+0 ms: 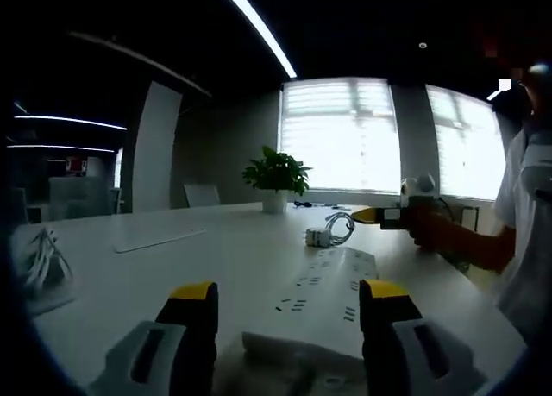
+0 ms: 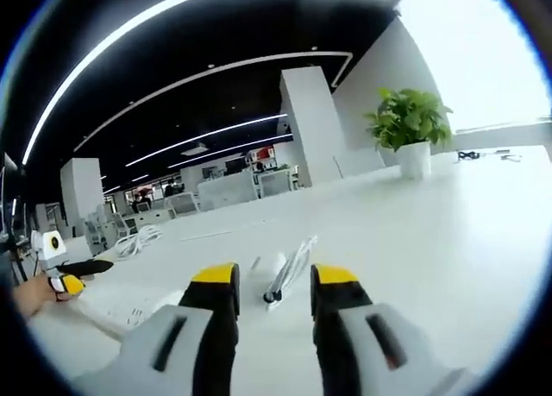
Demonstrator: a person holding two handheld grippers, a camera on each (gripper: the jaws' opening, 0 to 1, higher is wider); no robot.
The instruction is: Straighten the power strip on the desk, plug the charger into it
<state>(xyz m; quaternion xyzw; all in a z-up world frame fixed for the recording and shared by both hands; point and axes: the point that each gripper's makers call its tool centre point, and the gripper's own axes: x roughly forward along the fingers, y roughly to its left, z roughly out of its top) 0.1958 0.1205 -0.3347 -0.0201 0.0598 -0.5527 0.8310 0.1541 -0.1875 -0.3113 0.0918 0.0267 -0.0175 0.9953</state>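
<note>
The white power strip (image 1: pixel 332 288) lies on the white desk (image 1: pixel 216 249), running away from me. Its near end sits between the jaws of my left gripper (image 1: pixel 291 294), which is open. Beyond the strip's far end rest the white charger (image 1: pixel 318 236) and its coiled cable (image 1: pixel 341 227). My right gripper (image 1: pixel 364 215) comes in from the right, just short of the charger. In the right gripper view, the charger (image 2: pixel 263 271) and its cable (image 2: pixel 293 258) lie just ahead of the open right gripper (image 2: pixel 274 279). The strip (image 2: pixel 129 308) and left gripper (image 2: pixel 86 271) appear at left.
A potted plant (image 1: pixel 276 176) stands at the desk's far edge near the windows. A bundle of white cables (image 1: pixel 39 262) lies at the desk's left side. A flat white sheet (image 1: pixel 159 238) rests mid-desk. A person (image 1: pixel 526 215) stands at the right.
</note>
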